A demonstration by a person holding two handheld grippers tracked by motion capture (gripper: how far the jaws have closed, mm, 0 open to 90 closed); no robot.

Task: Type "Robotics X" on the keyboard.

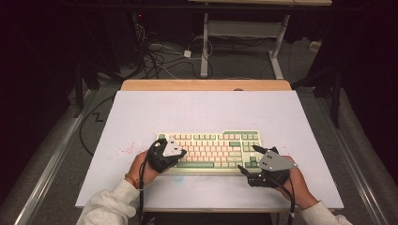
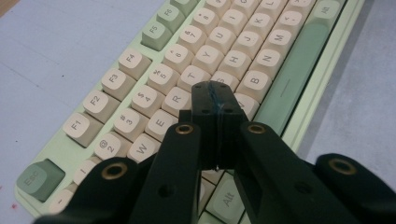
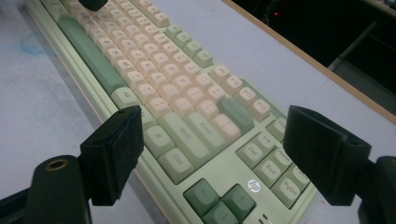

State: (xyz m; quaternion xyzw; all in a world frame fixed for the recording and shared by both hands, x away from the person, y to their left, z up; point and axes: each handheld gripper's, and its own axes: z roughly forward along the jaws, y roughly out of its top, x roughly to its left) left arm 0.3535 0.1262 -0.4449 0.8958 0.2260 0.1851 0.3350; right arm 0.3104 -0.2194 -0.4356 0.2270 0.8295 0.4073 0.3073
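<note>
A pale green keyboard [image 1: 210,149] with cream and dark green keys lies on the white board, nearer the front edge. My left gripper [image 1: 182,152] hovers over the keyboard's left half with its jaws pressed together and nothing between them. In the left gripper view its fingertips [image 2: 215,95] sit over the letter keys of the keyboard [image 2: 154,74], near G and V. My right gripper [image 1: 248,159] stands open at the keyboard's right end. In the right gripper view its wide-apart jaws straddle the corner of the keyboard [image 3: 187,116] by the arrow keys, around my right gripper [image 3: 219,158].
The white board [image 1: 206,112] rests on a wooden table whose edge [image 1: 206,85] shows at the back. Faint red specks mark the board left of the keyboard. Cables lie on the floor beyond, by a white desk frame [image 1: 204,47].
</note>
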